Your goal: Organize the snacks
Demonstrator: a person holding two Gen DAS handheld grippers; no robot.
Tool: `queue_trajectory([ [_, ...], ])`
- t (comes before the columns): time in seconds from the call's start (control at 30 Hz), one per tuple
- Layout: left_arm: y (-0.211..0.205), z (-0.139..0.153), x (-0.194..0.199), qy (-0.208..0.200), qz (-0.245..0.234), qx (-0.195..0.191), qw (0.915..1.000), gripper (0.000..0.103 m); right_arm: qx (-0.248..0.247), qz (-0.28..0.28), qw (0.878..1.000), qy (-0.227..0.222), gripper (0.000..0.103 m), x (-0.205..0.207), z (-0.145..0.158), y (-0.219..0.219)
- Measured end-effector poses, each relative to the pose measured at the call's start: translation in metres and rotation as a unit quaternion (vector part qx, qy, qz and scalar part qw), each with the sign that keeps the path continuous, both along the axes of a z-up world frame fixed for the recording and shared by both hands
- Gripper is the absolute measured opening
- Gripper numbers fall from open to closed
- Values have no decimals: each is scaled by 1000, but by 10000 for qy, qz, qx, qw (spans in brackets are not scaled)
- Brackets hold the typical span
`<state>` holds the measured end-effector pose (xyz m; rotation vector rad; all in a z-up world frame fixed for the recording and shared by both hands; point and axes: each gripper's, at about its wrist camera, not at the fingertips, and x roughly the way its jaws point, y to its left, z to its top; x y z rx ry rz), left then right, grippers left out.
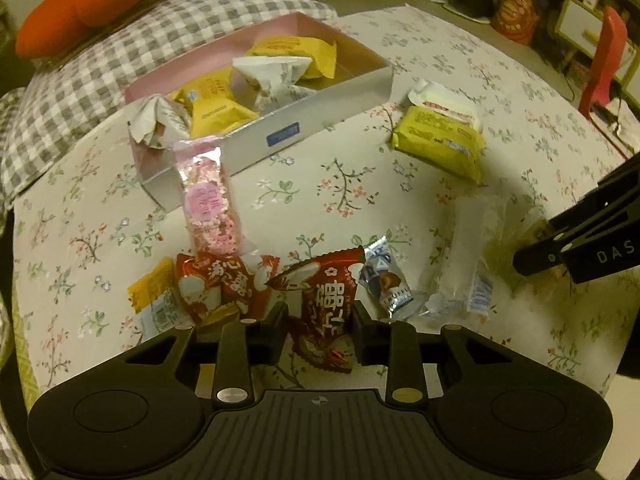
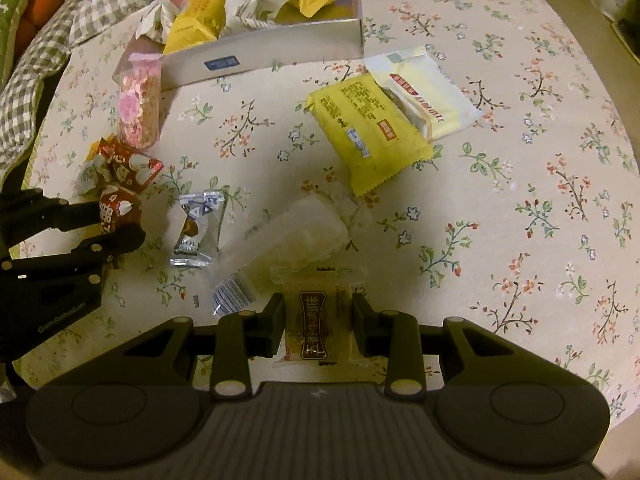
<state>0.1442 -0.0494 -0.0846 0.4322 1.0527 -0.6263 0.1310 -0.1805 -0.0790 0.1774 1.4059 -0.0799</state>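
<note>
My left gripper (image 1: 320,318) is shut on a red snack packet (image 1: 326,296), lifted just off the floral cloth; in the right wrist view it shows at the left (image 2: 116,220). My right gripper (image 2: 318,312) is shut on a clear yellowish packet with a brown label (image 2: 314,320); its fingers (image 1: 536,248) reach in at the right of the left wrist view. An open pink-lined box (image 1: 320,104) at the back holds several yellow and white packets. A pink packet (image 1: 208,208), a second red packet (image 1: 216,284), a silver truffle (image 1: 386,280) and a clear white bar (image 1: 464,252) lie loose.
A yellow packet (image 2: 368,132) lies over a cream one (image 2: 424,80) to the right of the box. A small yellow packet (image 1: 152,292) sits at the near left. A checked pillow (image 1: 100,68) and an orange cushion (image 1: 92,0) border the left; a red chair (image 1: 604,64) stands at the far right.
</note>
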Motion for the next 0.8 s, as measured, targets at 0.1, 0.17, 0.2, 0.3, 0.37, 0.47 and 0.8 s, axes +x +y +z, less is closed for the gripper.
queue_trajectory([
  [0.1, 5, 7, 3, 4, 114, -129, 9999, 30, 1, -107, 9999, -106, 32, 1, 5, -3],
  [0.17, 7, 11, 5, -13, 188, -191, 9996, 30, -7, -157, 9998, -157, 32, 2, 7, -5],
  [0.2, 8, 13, 6, -34, 216, -203, 9996, 30, -9, -171, 9997, -183, 32, 2, 8, -6],
  [0.3, 9, 15, 8, -67, 301, -215, 9993, 30, -12, -144, 9995, -263, 32, 6, 11, -4],
  [0.37, 9, 16, 10, -31, 350, -234, 9991, 30, -24, -85, 9995, -302, 32, 9, 14, 0],
  [0.47, 12, 19, 15, -7, 453, -327, 9984, 30, 45, 17, 9994, -338, 32, 15, 18, 5],
  [0.8, 27, 31, 35, -30, 959, -461, 9943, 30, 59, 345, 9980, -533, 32, 53, 36, 19],
])
